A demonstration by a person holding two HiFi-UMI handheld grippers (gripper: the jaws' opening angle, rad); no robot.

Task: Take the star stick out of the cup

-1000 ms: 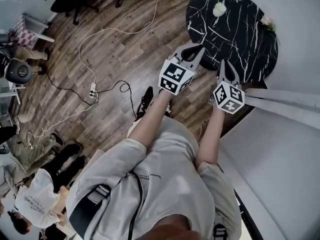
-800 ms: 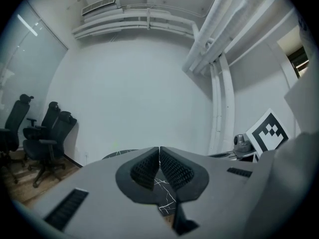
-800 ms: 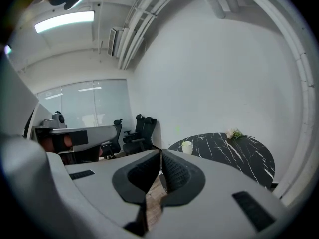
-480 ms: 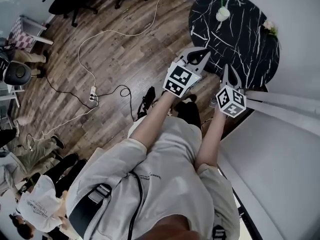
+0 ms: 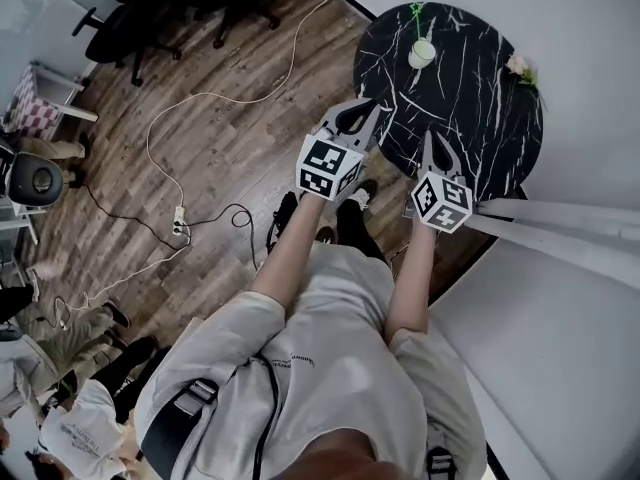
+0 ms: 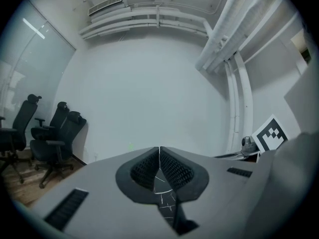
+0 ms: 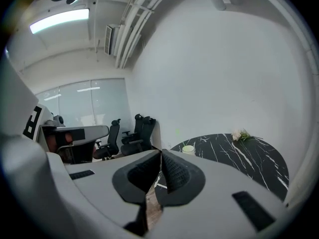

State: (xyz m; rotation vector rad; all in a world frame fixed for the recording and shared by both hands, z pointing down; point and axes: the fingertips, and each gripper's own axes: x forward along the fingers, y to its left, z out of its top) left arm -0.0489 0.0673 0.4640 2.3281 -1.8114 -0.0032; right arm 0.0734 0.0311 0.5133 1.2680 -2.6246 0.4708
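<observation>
A white cup [image 5: 421, 53] stands at the far side of the round black marble table [image 5: 480, 118], with a thin green star stick [image 5: 414, 16] rising out of it. My left gripper [image 5: 378, 108] hovers over the table's near left edge, shut and empty. My right gripper [image 5: 428, 138] is beside it over the near edge, also shut with nothing held. In the right gripper view the cup [image 7: 188, 149] sits ahead of the closed right gripper [image 7: 160, 151]. In the left gripper view the left gripper [image 6: 159, 148] points at a bare white wall.
A small flower sprig [image 5: 518, 65] lies at the table's right rim. White pipes [image 5: 560, 218] and a wall run along the right. Cables and a power strip [image 5: 178, 226] cross the wooden floor. Office chairs [image 5: 150, 8] stand at the back left, and people [image 5: 70, 408] sit at the lower left.
The person has stepped toward the table, and both grippers have come a little closer to the cup. Both stay shut.
</observation>
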